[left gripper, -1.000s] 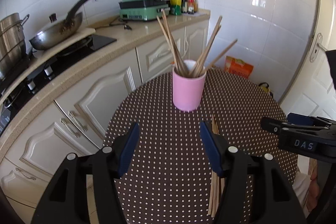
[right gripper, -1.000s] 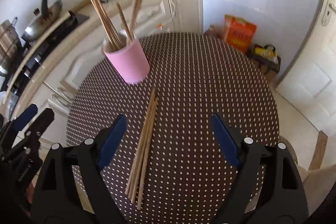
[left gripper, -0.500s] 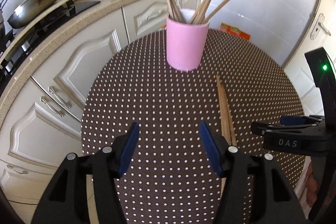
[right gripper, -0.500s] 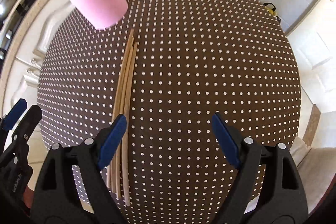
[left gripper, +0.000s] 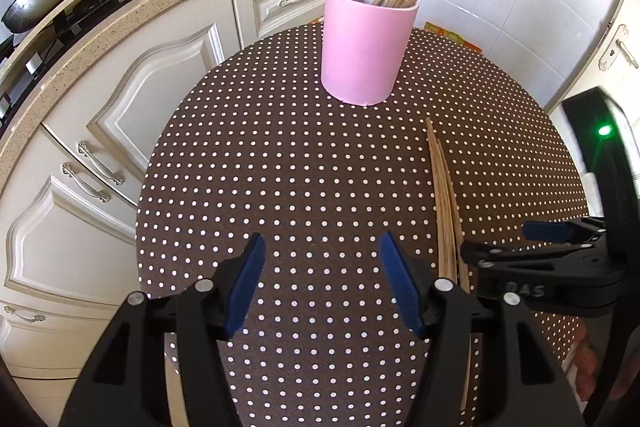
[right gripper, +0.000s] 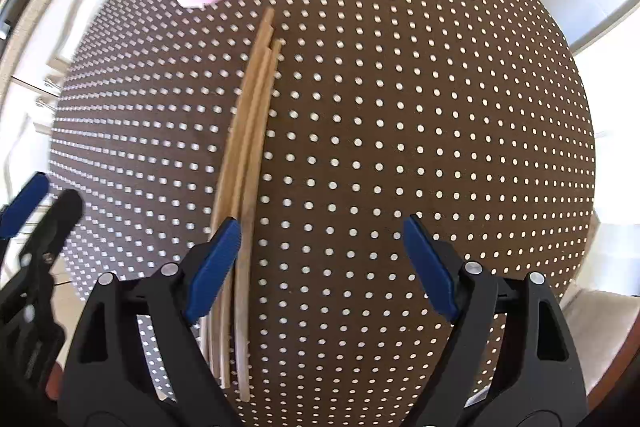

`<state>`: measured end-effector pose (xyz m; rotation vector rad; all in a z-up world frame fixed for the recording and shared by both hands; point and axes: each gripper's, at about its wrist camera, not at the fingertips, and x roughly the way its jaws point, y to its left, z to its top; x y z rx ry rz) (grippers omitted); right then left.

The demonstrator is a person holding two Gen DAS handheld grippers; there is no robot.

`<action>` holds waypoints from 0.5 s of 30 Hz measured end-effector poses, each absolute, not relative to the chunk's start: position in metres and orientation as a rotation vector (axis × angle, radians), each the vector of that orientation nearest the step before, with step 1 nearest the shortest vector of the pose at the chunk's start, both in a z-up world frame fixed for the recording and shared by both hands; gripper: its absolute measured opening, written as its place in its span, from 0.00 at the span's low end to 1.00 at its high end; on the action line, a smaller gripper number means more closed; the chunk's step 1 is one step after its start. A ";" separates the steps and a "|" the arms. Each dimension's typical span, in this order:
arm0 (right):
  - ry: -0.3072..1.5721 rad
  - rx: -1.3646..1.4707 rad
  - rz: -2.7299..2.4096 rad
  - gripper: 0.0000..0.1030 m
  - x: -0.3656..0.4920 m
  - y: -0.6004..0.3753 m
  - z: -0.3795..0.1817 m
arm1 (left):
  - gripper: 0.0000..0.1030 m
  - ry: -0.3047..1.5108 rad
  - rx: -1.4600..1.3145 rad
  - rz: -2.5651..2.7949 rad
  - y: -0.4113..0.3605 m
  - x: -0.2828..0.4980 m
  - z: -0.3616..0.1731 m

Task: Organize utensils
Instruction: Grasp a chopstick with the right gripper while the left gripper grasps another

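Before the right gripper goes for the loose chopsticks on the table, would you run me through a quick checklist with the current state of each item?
1. Right gripper open: ok, jaws wide apart, nothing held.
2. Loose chopsticks centred between its fingers: not ok, they lie under the left finger, not in the gap.
3. Chopsticks bundled: ok, side by side on the dotted table.
4. Pink cup upright: ok, with chopsticks already standing in it.
5. Left gripper out of the way: ok, open, beside the bundle.
6. Height above the table: cannot tell.
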<state>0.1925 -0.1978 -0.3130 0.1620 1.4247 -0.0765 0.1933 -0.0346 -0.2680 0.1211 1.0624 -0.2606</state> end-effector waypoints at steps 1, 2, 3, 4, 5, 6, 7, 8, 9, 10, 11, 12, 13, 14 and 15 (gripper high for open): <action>1.440 0.184 -0.073 0.80 0.203 -0.198 -0.318 | 0.58 1.064 0.124 -0.263 -0.036 0.193 -0.269; 1.449 0.183 -0.082 0.80 0.208 -0.196 -0.319 | 0.58 1.064 0.126 -0.265 -0.038 0.194 -0.268; 1.456 0.179 -0.088 0.80 0.211 -0.195 -0.320 | 0.58 1.065 0.128 -0.270 -0.039 0.195 -0.269; 1.460 0.176 -0.092 0.78 0.213 -0.194 -0.321 | 0.58 1.066 0.129 -0.274 -0.041 0.196 -0.269; 1.461 0.151 -0.112 0.74 0.216 -0.191 -0.321 | 0.58 1.068 0.129 -0.280 -0.043 0.197 -0.269; 1.454 0.133 -0.121 0.65 0.221 -0.190 -0.319 | 0.58 1.071 0.129 -0.286 -0.044 0.197 -0.270; 1.439 0.128 -0.116 0.51 0.228 -0.189 -0.317 | 0.58 1.080 0.128 -0.296 -0.047 0.199 -0.272; 1.425 0.123 -0.111 0.43 0.231 -0.189 -0.315 | 0.58 1.087 0.126 -0.304 -0.049 0.201 -0.273; 1.415 0.120 -0.110 0.28 0.234 -0.190 -0.314 | 0.58 1.094 0.125 -0.312 -0.051 0.202 -0.275; 1.412 0.133 -0.114 0.22 0.236 -0.193 -0.314 | 0.58 1.106 0.123 -0.324 -0.054 0.204 -0.277; 1.410 0.150 -0.115 0.18 0.236 -0.198 -0.313 | 0.58 1.115 0.122 -0.334 -0.057 0.206 -0.280; 1.406 0.177 -0.113 0.12 0.237 -0.204 -0.313 | 0.58 1.125 0.124 -0.343 -0.060 0.207 -0.282; 1.401 0.206 -0.105 0.09 0.237 -0.211 -0.313 | 0.58 1.137 0.126 -0.354 -0.064 0.209 -0.285; 1.396 0.259 -0.087 0.09 0.236 -0.222 -0.314 | 0.58 1.150 0.127 -0.365 -0.067 0.211 -0.288; 1.392 0.302 -0.076 0.08 0.235 -0.228 -0.316 | 0.58 1.162 0.127 -0.375 -0.071 0.212 -0.291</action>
